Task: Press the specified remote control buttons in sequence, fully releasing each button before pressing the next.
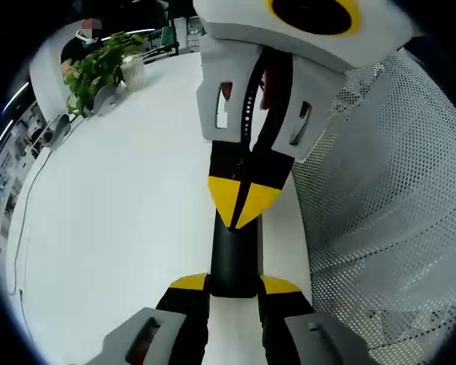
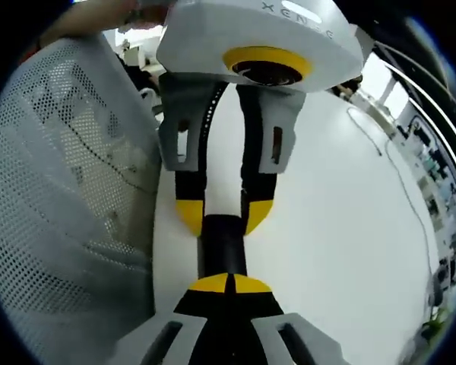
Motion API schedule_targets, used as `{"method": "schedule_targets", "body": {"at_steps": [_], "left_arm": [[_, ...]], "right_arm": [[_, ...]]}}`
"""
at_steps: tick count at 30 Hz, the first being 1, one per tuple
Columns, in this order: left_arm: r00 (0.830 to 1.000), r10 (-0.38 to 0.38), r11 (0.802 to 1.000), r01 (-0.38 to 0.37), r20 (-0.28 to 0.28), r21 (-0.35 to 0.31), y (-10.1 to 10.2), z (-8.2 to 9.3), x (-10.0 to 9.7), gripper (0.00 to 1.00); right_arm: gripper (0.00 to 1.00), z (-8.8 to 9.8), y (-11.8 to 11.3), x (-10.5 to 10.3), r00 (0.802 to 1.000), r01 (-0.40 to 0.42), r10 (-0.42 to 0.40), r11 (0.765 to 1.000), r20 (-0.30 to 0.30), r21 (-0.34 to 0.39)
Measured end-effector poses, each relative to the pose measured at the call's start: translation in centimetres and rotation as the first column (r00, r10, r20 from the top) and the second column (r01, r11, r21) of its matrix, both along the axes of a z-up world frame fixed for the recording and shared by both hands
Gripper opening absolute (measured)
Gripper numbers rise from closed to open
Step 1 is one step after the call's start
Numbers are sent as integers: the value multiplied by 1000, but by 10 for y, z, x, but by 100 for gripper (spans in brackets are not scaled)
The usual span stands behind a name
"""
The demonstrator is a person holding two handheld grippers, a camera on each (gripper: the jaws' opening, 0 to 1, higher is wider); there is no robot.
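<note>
Two tools are meeting nose to nose over a white worktop (image 1: 121,213), with a black remote control (image 1: 234,262) lying lengthwise between them. In the left gripper view, the left tool (image 1: 234,287) is rising from the bottom with its yellow-tipped jaws spread, one on each side of the remote's near end and apparently pinching it. The right tool (image 1: 243,204) is coming down from the top of that view with its yellow tips pressed together into a point, sitting on the remote's far end. In the right gripper view, the right tool (image 2: 229,284) is showing its jaws closed, the tips meeting on top of the remote control (image 2: 222,247), while the left tool (image 2: 222,217) is straddling the other end with its jaws apart. A white perforated mesh panel (image 1: 387,198) is standing just beside the worktop's edge. A potted plant (image 1: 106,65) is sitting well apart at the worktop's far side, and a thin cable (image 2: 406,190) is trailing across the surface.
</note>
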State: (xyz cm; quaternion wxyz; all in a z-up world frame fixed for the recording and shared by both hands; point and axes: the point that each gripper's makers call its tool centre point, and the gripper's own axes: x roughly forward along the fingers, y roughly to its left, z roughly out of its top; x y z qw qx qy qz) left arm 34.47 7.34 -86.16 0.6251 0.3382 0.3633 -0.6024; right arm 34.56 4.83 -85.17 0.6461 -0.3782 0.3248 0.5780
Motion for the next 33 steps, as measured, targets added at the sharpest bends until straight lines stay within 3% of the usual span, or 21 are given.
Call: {"method": "schedule_targets", "body": {"at_steps": [2,5,7,10,12,15,25,33], "left_arm": [[1000,1,1000,-1,1,0,0,0,0,25],[1000,2,1000,-2,0,-1,0,0,0,25],[1000,2,1000,-2,0,-2,0,0,0,25],[1000,0,1000,0,1,-2,0,0,0,25],[1000,0,1000,0,1,-2,0,0,0,25],[1000,-1,1000,1,0,-2,0,0,-1,25],[1000,0,1000,0,0,-3,0,0,0,25],[1000,3,1000,-3,0,-5,0,0,0,25]], "right_arm": [[0,1,0,-1,998,47,-46,999,-49,23],[0,2,-1,0,995,60,-57,997,-84,40],[3,3,0,-7,988,81,-71,994,-139,68],[15,1,-8,-2,996,66,-62,997,-62,49],[19,-1,-15,-4,993,77,-74,997,-90,28],[25,-9,-28,-3,994,72,-73,997,-83,-16],[24,-8,-54,1,989,106,-107,994,-98,-20],[22,-10,-57,0,987,110,-111,994,-112,-16]]}}
